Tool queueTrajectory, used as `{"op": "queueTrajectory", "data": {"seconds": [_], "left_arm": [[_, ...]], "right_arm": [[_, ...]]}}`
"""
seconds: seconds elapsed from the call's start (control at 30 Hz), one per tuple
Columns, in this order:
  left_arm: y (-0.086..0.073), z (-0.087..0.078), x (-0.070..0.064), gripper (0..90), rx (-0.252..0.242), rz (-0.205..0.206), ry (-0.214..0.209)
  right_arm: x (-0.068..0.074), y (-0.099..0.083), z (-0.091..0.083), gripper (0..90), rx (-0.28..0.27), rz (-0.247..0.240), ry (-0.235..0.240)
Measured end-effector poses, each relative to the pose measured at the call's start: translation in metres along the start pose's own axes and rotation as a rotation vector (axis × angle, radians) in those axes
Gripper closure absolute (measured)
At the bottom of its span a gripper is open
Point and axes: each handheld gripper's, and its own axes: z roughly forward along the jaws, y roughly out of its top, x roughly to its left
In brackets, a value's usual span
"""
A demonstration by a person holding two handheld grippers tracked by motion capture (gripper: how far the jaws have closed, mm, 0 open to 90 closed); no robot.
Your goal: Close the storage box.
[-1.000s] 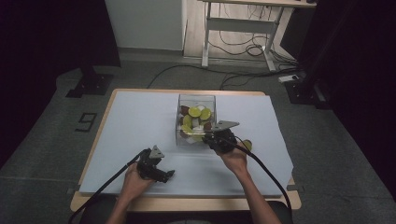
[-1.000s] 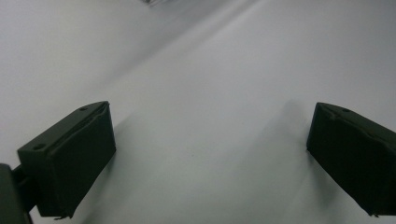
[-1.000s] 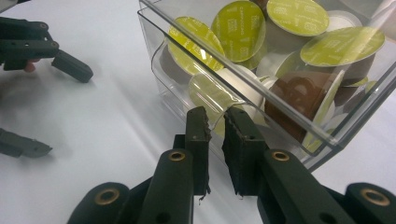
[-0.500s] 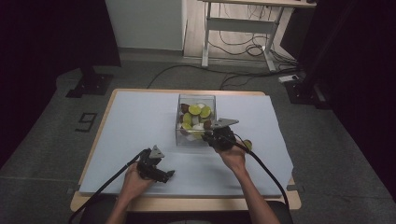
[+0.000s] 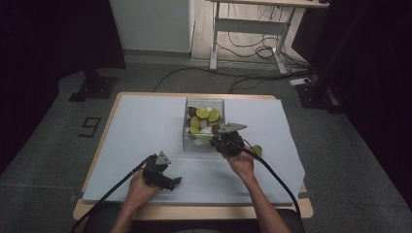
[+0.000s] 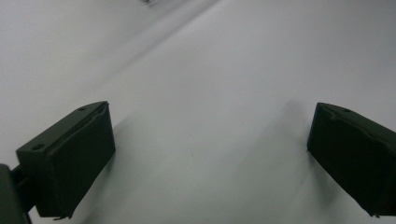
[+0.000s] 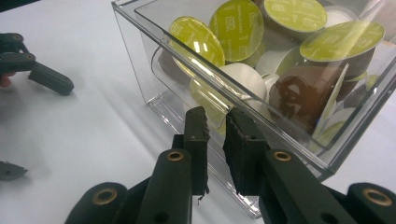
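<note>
A clear plastic box [image 5: 187, 127] holds several coffee capsules [image 5: 202, 113] with green, white and brown tops. It stands in the middle of the white mat. My right gripper [image 5: 217, 141] is at the box's near right corner. In the right gripper view the jaws of the right gripper [image 7: 217, 122] stand almost together with the clear box [image 7: 154, 95] wall running into the narrow gap between them. My left gripper [image 5: 176, 181] rests low near the front edge, open, and in the left gripper view the left gripper [image 6: 210, 154] has bare mat between its jaws.
One green capsule [image 5: 257, 150] lies on the mat just right of the right hand. The white mat [image 5: 141, 126] covers a wooden table. Cables trail from both grippers toward the front edge. Stands, cables and a desk frame are on the floor beyond.
The right gripper has edged slightly toward the box. The left gripper and the box have not visibly moved.
</note>
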Motion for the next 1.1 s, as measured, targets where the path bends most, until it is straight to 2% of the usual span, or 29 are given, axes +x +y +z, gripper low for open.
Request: {"op": "queueTrajectory", "data": {"seconds": [0.5,0.8,0.9,1.1], "left_arm": [[0.000,0.000,0.000,0.3,0.000,0.001,0.003],[0.000,0.000,-0.001,0.3,0.000,0.002,0.003],[0.000,0.000,-0.001,0.3,0.000,0.002,0.003],[0.000,0.000,0.000,0.1,0.003,0.004,0.003]], "right_arm": [[0.001,-0.003,0.010,78.4,-0.009,0.016,-0.045],[0.001,-0.003,0.011,77.4,-0.011,0.014,-0.041],[0.000,-0.004,0.011,71.7,0.002,0.015,-0.036],[0.003,-0.004,0.007,55.6,0.018,-0.013,-0.006]]}}
